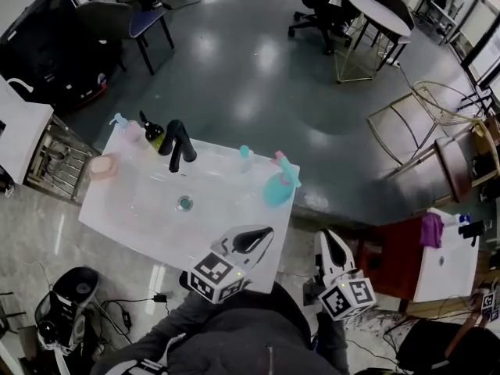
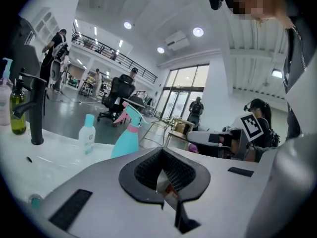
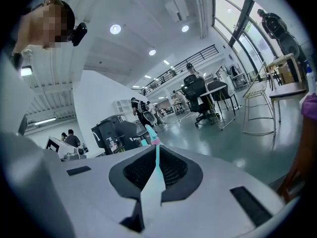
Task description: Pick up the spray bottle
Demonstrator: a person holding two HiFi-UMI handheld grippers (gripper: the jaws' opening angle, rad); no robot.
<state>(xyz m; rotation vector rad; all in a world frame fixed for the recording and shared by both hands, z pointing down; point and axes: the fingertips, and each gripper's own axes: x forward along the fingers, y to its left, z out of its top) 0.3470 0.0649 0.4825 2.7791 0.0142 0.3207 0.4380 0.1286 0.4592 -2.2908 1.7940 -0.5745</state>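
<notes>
The spray bottle (image 1: 278,186) is teal with a pink trigger and stands upright at the far right corner of the white washbasin top (image 1: 141,217). My left gripper (image 1: 264,232) is shut and empty, hovering over the basin's near right edge, short of the bottle. In the left gripper view the spray bottle (image 2: 126,136) stands ahead and to the left of the left gripper (image 2: 164,175). My right gripper (image 1: 331,241) is shut with nothing held, off the basin to the bottle's near right. In the right gripper view the spray bottle's pink-banded top (image 3: 151,133) shows just past the right gripper (image 3: 157,173).
On the basin stand a black faucet (image 1: 178,144), a small white bottle with a teal cap (image 1: 245,158), a green bottle (image 1: 153,133), a blue pump bottle (image 1: 123,125) and a pink soap dish (image 1: 103,166). A red table (image 1: 394,258) and wire chairs (image 1: 422,119) are at the right.
</notes>
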